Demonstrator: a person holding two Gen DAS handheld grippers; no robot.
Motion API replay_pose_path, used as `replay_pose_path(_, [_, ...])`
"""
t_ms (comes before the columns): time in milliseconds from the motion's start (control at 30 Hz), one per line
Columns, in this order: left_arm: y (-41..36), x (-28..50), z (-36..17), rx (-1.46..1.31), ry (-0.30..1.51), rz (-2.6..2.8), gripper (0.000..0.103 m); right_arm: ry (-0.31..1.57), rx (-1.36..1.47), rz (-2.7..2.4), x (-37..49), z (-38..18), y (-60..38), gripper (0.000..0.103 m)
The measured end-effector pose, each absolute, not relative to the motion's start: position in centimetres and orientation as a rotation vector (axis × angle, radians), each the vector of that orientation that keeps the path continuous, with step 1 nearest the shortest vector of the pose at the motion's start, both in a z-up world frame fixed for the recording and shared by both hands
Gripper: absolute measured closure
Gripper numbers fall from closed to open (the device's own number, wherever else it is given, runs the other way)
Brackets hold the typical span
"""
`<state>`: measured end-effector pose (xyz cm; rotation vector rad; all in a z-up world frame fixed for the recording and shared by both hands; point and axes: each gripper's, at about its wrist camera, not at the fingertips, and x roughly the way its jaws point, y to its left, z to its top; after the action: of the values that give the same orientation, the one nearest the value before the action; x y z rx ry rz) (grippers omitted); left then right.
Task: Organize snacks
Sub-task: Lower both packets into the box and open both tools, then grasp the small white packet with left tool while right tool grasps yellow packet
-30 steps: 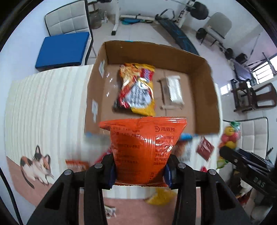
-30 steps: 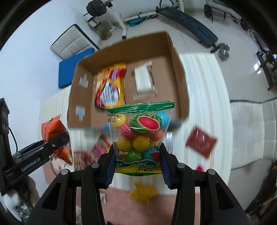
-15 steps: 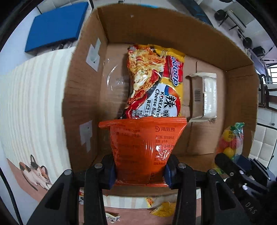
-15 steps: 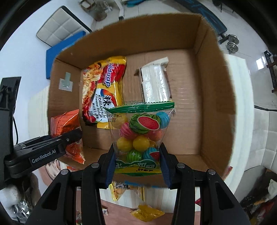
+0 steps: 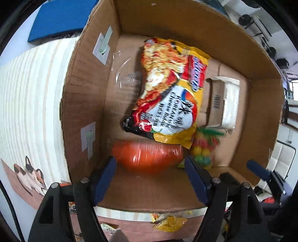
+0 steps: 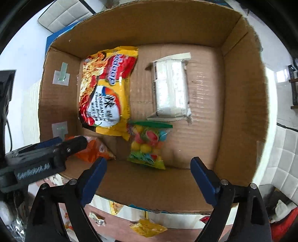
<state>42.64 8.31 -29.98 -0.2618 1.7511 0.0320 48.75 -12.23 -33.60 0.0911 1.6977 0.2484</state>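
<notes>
1. From my remote seat this reads as a room in a home, partly used as a gym: dumbbell weights (image 5: 246, 18) lie on the pale floor at the upper right of the left wrist view.
2. A quilted white chair (image 6: 61, 15) stands at the upper left of the right wrist view, with a blue cushion (image 5: 61, 16) nearby.
3. The table wears a striped cloth (image 5: 28, 96) with a cartoon cat (image 5: 30, 176) (hardly lab furnishing).
4. White wall tiles (image 6: 286, 149) fill the right edge.
</notes>
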Motion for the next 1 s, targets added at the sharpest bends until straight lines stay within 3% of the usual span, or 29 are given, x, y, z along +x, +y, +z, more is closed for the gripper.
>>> replay_pose_path(100, [8.3, 41.9, -28.3, -0.248, 1.707, 0.036, 0.028, 1.674, 0.071, 0.242, 48.4, -32.8, -12.1, 0.008])
replay_pose_path(233, [8.0, 42.0, -25.7, -0.195, 1.608, 0.048, 0.01, 1.609, 0.048, 0.234, 47.8, -31.1, -11.8, 0.007])
replay_pose_path(633, [7.5, 36.2, -19.4, -0.138, 1.376, -0.039, 0.01, 1.454, 0.112, 0.186, 40.9, -25.1, -12.5, 0.007])
replay_pose_path(1000, [9.8, 24.1, -22.9, -0.093, 1.407, 0.006, 0.01, 1.603, 0.291, 0.132, 28.0, -30.3, -13.6, 0.007])
